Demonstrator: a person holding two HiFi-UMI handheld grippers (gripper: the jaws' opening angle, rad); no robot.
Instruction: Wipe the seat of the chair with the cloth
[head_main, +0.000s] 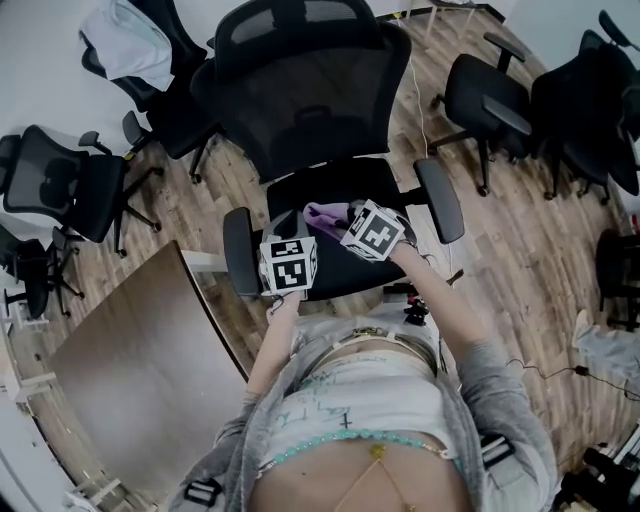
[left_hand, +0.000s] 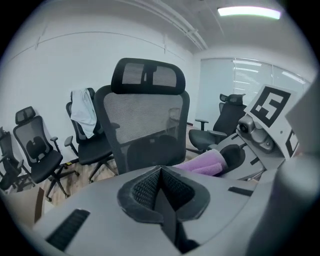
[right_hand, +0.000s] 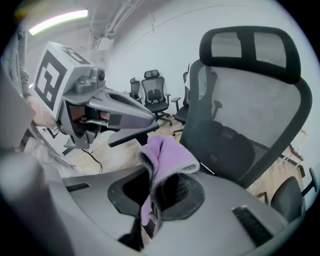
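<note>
Clamping purple cloth (right_hand: 167, 152) in right gripper (right_hand: 150, 202) | holding left gripper (left_hand: 161, 192) jaws together on nothing, just beside | hovering cloth over chair seat (head_main: 320, 185), touching or not: cannot tell | likely not wiping yet, whole seat waiting

Marker cubes (head_main: 289, 264) hide most of the cloth (head_main: 325, 212) and part of the seat (head_main: 312, 190).
</note>
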